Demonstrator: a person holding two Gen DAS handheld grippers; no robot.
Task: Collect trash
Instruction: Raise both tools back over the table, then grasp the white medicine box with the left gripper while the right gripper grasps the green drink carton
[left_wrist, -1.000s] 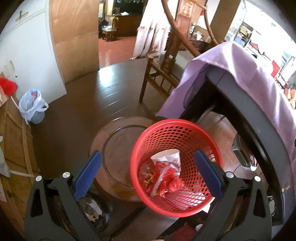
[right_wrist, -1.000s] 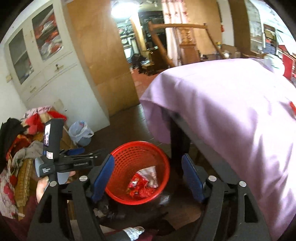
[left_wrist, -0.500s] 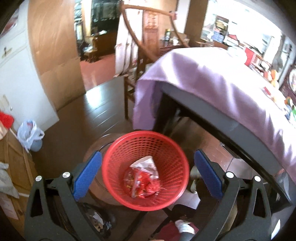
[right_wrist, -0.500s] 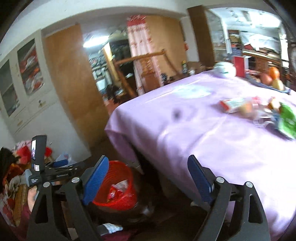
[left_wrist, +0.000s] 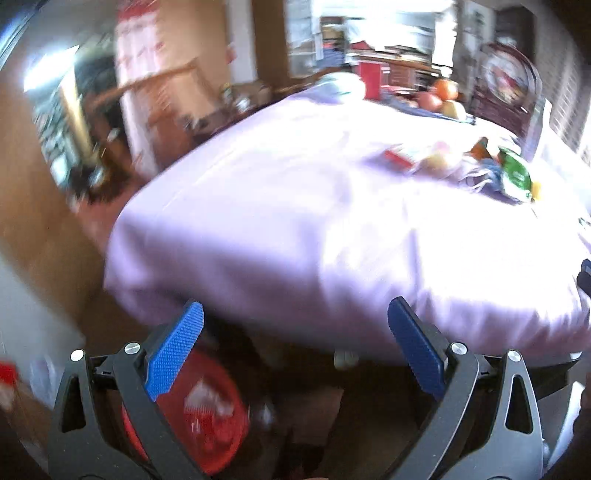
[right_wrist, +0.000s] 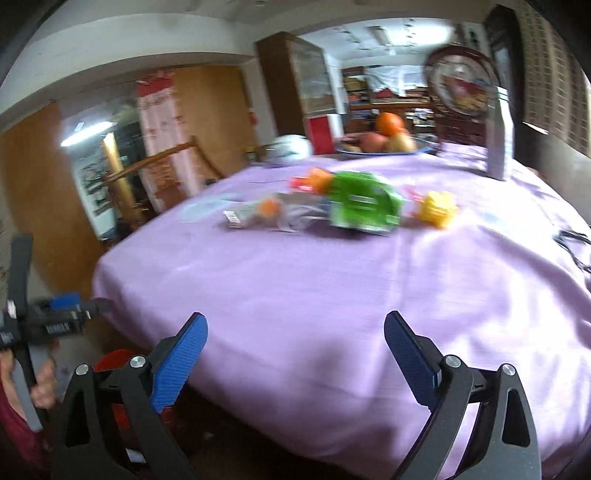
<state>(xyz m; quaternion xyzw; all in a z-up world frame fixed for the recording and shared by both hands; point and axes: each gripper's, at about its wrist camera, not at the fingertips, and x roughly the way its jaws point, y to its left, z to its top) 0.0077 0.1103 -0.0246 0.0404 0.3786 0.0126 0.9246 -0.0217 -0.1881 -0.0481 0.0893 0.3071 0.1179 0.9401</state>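
A red mesh basket (left_wrist: 207, 410) with red and white wrappers inside stands on the floor beside the table, low in the left wrist view. Its rim (right_wrist: 114, 360) peeks out behind the right gripper's left finger. On the purple tablecloth (right_wrist: 332, 295) lies a cluster of trash: a green packet (right_wrist: 364, 205), a yellow crumpled piece (right_wrist: 437, 208), a clear wrapper (right_wrist: 266, 216). The same green packet (left_wrist: 515, 177) shows far right in the left view. My left gripper (left_wrist: 295, 328) is open and empty. My right gripper (right_wrist: 295, 339) has its jaws opening wide, nothing between them, over the table's near edge.
A fruit bowl (right_wrist: 384, 142), a red box (right_wrist: 321, 134) and a white round object (right_wrist: 290, 147) stand at the table's far side. A wooden chair (right_wrist: 162, 162) stands left of the table. A hand (right_wrist: 44, 380) holds the left gripper at the left edge.
Both grippers swung up and right from the red basket toward the tabletop. The basket slid to the lower left of both views. The right jaws spread wider.
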